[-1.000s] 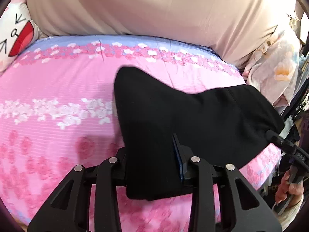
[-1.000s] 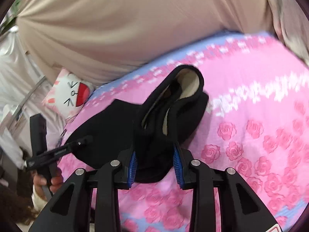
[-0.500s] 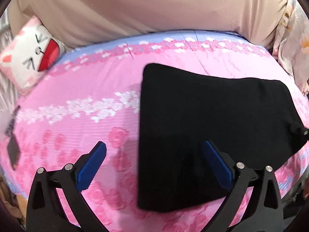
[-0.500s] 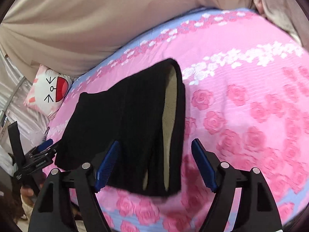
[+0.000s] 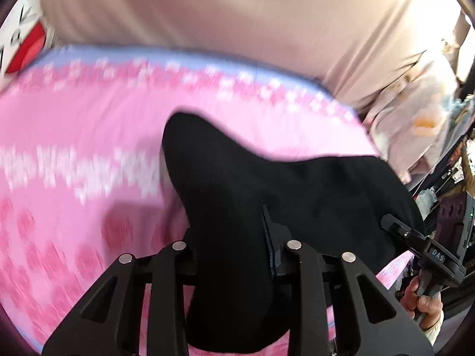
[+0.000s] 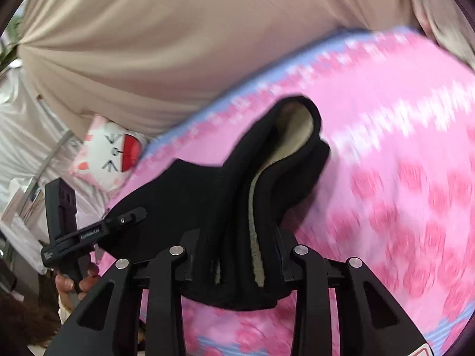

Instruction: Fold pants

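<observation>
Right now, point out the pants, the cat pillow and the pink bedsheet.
pants (image 5: 297, 195): left wrist view, on the flat black cloth above the jaws.
cat pillow (image 6: 114, 155): right wrist view, on its white face beside the red mouth.
pink bedsheet (image 6: 400, 178): right wrist view, on the bare rose print right of the pants.

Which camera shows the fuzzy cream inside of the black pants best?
The right wrist view: the pants gape open there, showing the cream lining above the right tool. The left wrist view shows only plain black cloth.
</observation>
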`<state>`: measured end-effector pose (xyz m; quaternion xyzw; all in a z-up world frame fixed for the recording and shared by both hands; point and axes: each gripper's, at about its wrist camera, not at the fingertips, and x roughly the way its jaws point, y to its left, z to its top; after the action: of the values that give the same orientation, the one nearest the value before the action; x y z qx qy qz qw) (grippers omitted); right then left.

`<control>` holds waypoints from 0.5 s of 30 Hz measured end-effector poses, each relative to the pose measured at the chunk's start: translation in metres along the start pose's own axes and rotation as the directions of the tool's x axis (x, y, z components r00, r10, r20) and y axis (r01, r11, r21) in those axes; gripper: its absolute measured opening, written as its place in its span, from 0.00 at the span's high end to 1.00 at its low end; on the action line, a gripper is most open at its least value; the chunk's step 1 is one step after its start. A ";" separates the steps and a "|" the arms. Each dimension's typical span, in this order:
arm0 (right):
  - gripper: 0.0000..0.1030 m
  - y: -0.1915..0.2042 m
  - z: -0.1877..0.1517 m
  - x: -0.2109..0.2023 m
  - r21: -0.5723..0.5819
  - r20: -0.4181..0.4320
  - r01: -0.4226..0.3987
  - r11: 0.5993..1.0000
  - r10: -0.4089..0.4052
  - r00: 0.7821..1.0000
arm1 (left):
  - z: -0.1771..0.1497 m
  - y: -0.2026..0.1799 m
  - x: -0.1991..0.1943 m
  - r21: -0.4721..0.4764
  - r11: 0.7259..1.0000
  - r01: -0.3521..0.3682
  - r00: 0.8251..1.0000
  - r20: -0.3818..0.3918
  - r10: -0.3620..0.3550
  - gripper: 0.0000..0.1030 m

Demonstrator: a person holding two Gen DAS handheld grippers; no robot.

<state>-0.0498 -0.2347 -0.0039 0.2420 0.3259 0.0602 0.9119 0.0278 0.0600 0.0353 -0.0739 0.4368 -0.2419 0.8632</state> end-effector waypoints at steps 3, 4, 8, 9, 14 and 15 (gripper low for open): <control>0.69 0.019 0.039 -0.002 -0.082 0.047 -0.014 0.997 0.018 0.999 | 0.035 -0.014 -0.019 0.053 0.999 -0.010 0.995 0.099 0.005 0.75; 0.69 0.022 0.051 -0.001 -0.104 0.064 -0.013 0.994 0.020 0.998 | 0.048 -0.017 -0.022 0.064 0.998 -0.017 0.992 0.127 0.009 0.75; 0.69 0.023 0.113 0.017 -0.155 0.133 -0.018 0.988 0.039 0.990 | 0.101 -0.023 -0.024 0.103 0.993 -0.059 0.969 0.243 0.032 0.75; 0.69 0.017 0.126 0.027 -0.146 0.132 -0.024 0.989 0.044 0.990 | 0.115 -0.020 -0.015 0.099 0.992 -0.080 0.964 0.259 0.052 0.75; 0.56 -0.043 0.169 0.131 -0.079 0.026 0.020 0.997 -0.018 1.000 | 0.159 0.015 0.070 0.073 0.984 -0.163 0.966 0.215 0.144 0.61; 0.51 -0.062 0.168 0.154 -0.064 -0.011 0.076 0.995 -0.077 0.997 | 0.158 0.028 0.100 0.064 0.975 -0.212 0.965 0.173 0.198 0.41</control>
<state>0.1723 -0.3150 -0.0080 0.1997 0.3388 0.0372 0.9186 0.2128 0.0229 0.0500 -0.0128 0.3588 -0.1620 0.9192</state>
